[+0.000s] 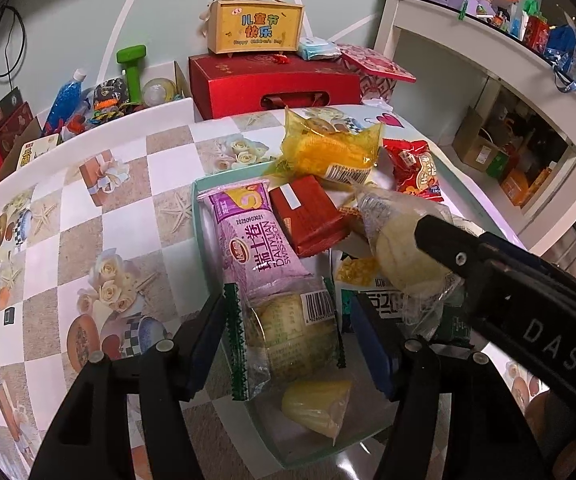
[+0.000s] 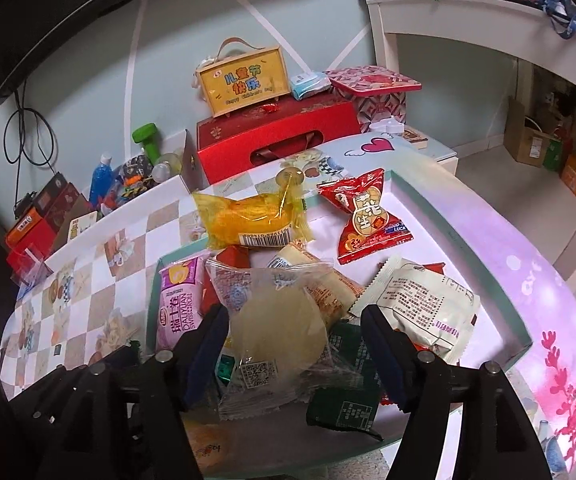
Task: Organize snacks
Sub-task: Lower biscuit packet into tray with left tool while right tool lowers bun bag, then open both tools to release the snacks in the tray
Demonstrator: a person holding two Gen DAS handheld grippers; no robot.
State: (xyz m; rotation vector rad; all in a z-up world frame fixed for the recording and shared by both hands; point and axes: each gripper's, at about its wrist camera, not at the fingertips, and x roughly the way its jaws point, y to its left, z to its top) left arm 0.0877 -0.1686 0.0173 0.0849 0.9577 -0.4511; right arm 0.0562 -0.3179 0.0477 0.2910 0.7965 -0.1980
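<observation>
Both grippers hang spread over the tray (image 2: 464, 236), the left gripper (image 1: 288, 340) straddling the purple Swiss roll pack (image 1: 256, 252), the right gripper (image 2: 294, 344) either side of the clear-wrapped pale cake (image 2: 276, 328), so sorting looks midway and the next move needs a firm pinch.

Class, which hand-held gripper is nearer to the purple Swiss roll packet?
Left. The left hand-held gripper straddles the purple Swiss roll packet's near end; the right hand-held gripper sits beside it, around a clear-wrapped pale round cake.
</observation>
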